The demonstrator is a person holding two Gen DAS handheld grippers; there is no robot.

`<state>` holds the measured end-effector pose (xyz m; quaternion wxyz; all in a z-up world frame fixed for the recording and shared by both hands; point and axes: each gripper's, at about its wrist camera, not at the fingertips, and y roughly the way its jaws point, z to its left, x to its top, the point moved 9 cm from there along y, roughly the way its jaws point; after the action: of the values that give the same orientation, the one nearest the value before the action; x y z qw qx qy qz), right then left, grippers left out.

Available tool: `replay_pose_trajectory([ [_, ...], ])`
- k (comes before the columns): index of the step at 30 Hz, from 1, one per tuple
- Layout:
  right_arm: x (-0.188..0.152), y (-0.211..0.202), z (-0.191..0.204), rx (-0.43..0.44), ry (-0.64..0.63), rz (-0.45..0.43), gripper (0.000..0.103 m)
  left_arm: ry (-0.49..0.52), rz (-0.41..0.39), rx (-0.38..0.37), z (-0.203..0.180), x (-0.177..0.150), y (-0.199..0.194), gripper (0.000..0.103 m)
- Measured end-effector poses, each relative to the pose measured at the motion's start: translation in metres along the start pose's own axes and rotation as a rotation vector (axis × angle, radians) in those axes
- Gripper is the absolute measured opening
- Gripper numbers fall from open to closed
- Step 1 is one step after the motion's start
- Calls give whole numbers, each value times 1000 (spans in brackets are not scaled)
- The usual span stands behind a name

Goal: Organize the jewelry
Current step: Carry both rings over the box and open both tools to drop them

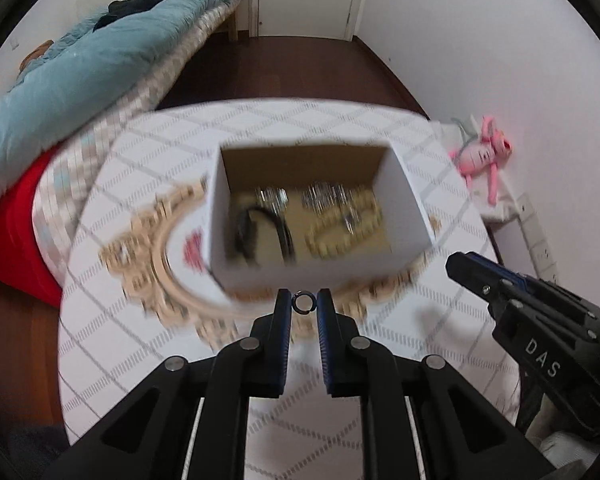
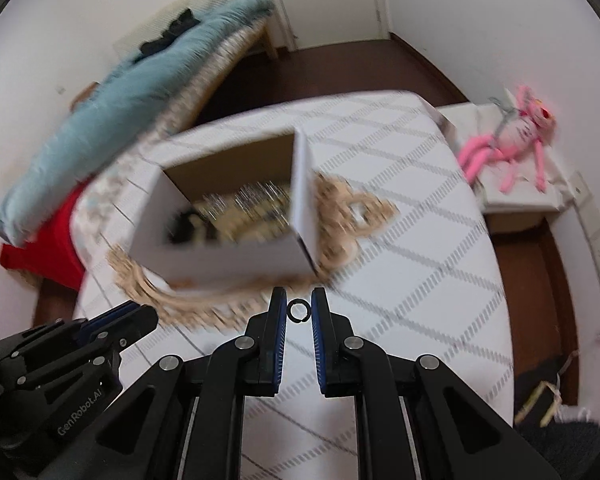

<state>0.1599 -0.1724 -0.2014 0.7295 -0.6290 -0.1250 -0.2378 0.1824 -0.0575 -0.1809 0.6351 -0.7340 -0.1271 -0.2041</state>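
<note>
An open white cardboard box [image 1: 216, 216] [image 2: 228, 260] stands on the round table, with bracelets, silvery pieces and a dark band lying blurred inside it. In the left wrist view my left gripper [image 1: 304, 303] is shut on a small dark metal ring [image 1: 304, 303], just in front of the box's near wall and above the table. In the right wrist view my right gripper [image 2: 299, 310] is shut on a similar small ring [image 2: 299, 310], also near the box's front edge. Each gripper shows in the other's view: the right gripper [image 1: 462, 266] at the right, the left gripper [image 2: 142, 316] at the lower left.
The box sits on an ornate beige frame [image 1: 140, 264] [image 2: 360, 208] laid flat on the white checked tablecloth [image 1: 140, 360] [image 2: 440, 280]. A bed with a teal quilt [image 1: 80, 68] is to the left, a pink plush toy [image 2: 512, 136] on a low stand to the right.
</note>
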Motion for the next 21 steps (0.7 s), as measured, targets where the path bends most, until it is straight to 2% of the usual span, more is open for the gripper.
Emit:
replay_pose_trajectory([
  [3,38,11,15,36,-20,-3,13,-12,17,10,13,34,12,10],
  [5,59,24,21,42,-41,13,13,-25,65,-11,18,50,28,10],
  [7,75,39,26,54,-50,53,13,-26,107,-25,22,59,42,10],
  [12,97,74,29,52,-69,160,14,-22,165,13,30,80,64,12],
  [14,98,84,28,65,-54,216,14,-39,174,26,34,85,66,18],
  [15,99,86,28,62,-55,226,14,-48,176,26,35,88,66,25],
  [17,100,85,25,54,-58,222,27,-51,153,35,37,94,61,43],
  [18,99,83,24,58,-54,219,38,-51,145,43,38,96,59,61],
  [19,98,82,22,59,-49,216,41,-56,137,46,40,98,57,72],
  [21,97,79,17,46,-43,210,41,-66,126,61,44,98,52,73],
])
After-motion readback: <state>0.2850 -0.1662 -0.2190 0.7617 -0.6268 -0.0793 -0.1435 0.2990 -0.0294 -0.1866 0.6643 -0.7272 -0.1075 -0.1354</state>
